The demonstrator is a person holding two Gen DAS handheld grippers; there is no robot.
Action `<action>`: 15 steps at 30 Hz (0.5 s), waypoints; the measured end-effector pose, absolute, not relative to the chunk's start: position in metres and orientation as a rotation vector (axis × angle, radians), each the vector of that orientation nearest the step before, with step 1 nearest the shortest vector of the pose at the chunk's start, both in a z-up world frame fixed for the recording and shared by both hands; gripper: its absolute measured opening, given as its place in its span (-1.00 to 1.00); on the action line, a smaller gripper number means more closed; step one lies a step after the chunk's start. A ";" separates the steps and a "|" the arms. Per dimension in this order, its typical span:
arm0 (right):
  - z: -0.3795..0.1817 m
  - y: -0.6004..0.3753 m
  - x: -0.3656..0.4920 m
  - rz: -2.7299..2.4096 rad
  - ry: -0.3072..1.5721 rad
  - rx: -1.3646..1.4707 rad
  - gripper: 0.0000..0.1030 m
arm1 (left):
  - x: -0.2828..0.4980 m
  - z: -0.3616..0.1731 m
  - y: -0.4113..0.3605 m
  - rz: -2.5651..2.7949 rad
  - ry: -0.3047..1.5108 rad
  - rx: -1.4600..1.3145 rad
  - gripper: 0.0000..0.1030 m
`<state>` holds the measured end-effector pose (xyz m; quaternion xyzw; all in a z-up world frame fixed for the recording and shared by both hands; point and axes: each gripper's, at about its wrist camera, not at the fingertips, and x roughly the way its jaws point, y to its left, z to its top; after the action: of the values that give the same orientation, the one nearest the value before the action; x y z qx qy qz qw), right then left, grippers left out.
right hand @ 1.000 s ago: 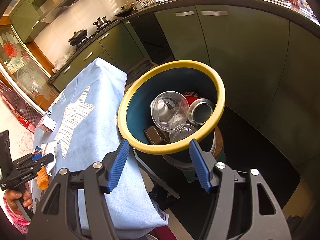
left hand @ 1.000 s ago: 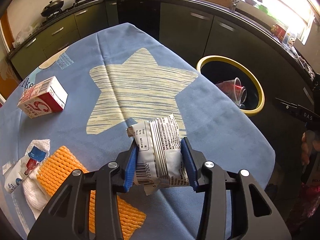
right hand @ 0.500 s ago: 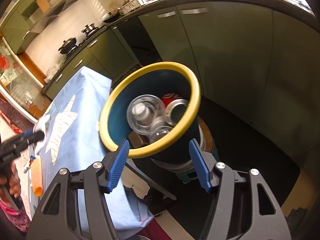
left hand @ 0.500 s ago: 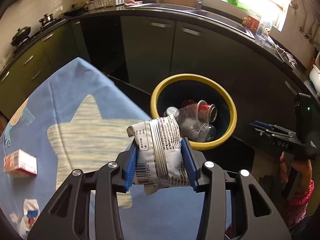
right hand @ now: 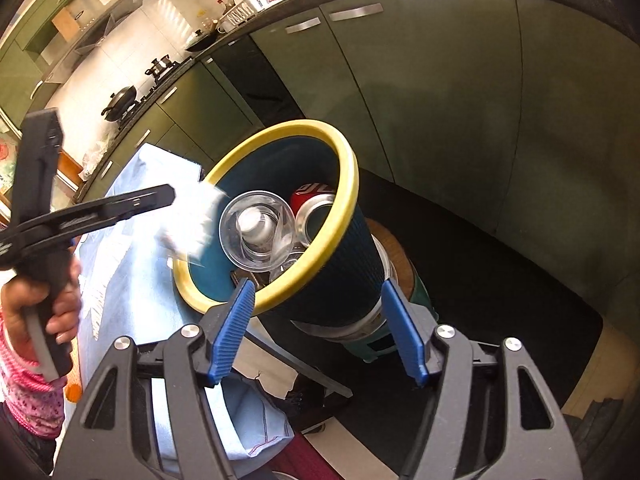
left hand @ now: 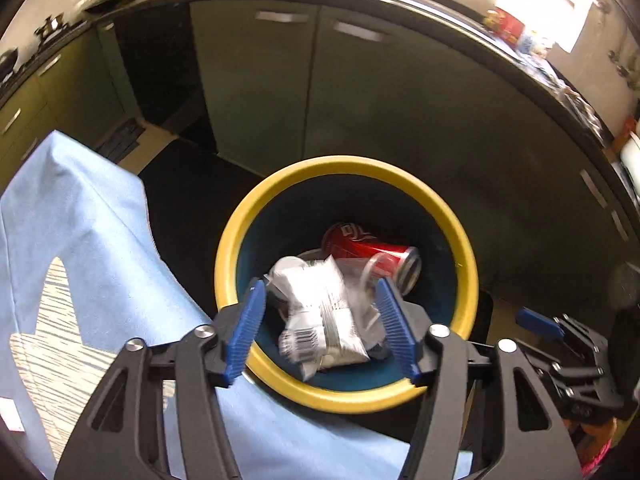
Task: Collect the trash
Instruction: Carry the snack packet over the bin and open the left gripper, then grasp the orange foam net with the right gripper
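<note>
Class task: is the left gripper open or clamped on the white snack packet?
Open. The left gripper shows gaps between both blue pads and the blurred white snack packet over the yellow-rimmed bin; its jaws have just been opening.

Can [left hand: 370, 254] and cup [right hand: 256, 236] in bin [left hand: 348, 398]

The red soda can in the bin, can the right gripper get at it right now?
Probably not cleanly: the red soda can lies deep in the bin, partly under a clear plastic cup.

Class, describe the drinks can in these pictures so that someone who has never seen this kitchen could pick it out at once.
Find the yellow-rimmed bin beside the blue tablecloth. Inside lies the red can, on its side by a clear plastic cup. It is the only red metal thing there.
</note>
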<state>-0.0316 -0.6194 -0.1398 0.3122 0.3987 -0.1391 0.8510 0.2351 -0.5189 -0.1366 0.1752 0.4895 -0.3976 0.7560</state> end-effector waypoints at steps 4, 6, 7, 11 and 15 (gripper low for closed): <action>-0.141 -0.618 -0.031 -0.288 0.841 0.661 0.23 | 0.234 -0.131 -0.507 -0.862 1.069 0.347 0.19; -0.142 -0.618 -0.031 -0.286 0.843 0.662 0.24 | 0.229 -0.118 -0.496 -0.861 1.040 0.333 0.26; -0.142 -0.618 -0.031 -0.283 0.844 0.662 0.24 | 0.226 -0.110 -0.488 -0.862 1.022 0.320 0.29; -0.140 -0.610 -0.027 -0.270 0.847 0.649 0.25 | 0.210 -0.081 -0.447 -0.856 0.939 0.272 0.37; -0.137 -0.601 -0.022 -0.262 0.854 0.624 0.26 | 0.195 -0.059 -0.393 -0.815 0.884 0.220 0.47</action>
<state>-0.0225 -0.6012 -0.1367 0.2970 0.4061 -0.1246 0.8552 0.1947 -0.3932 -0.0585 0.1032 0.4149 -0.3827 0.8190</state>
